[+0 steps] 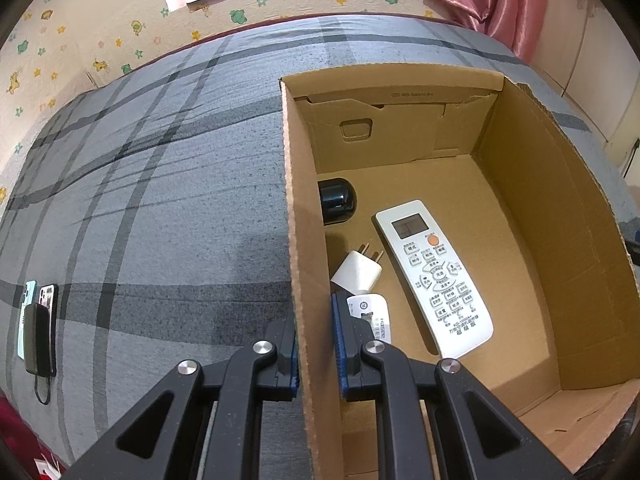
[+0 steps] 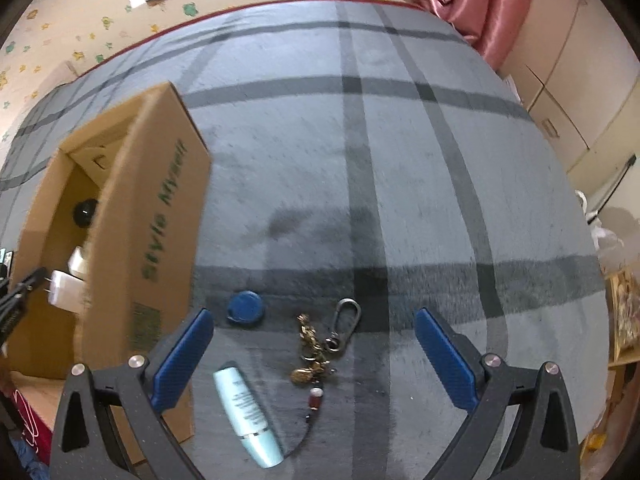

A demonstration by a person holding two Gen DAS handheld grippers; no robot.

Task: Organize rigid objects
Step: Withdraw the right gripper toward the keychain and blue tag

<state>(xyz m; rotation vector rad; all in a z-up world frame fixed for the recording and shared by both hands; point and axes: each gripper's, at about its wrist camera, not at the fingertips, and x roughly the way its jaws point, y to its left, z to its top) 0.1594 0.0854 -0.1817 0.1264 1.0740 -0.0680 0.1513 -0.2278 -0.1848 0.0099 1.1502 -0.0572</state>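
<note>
1. Hovering the right gripper (image 2: 314, 354), jaws wide, right over the keychain (image 2: 316, 350) lying lengthwise on the bed (image 2: 400, 180).
2. Clamping the left gripper (image 1: 314, 354) on the cardboard box (image 1: 298, 240) wall.

The cardboard box (image 2: 120, 216) wall blocks the left; grey plaid bedcover (image 2: 360, 180) beyond the keychain (image 2: 320, 344) lies open.

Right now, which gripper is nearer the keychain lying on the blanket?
Right. The right gripper hangs open directly over the keychain, which lies between its fingers. The left gripper is away at the cardboard box, clamped on its side wall.
</note>
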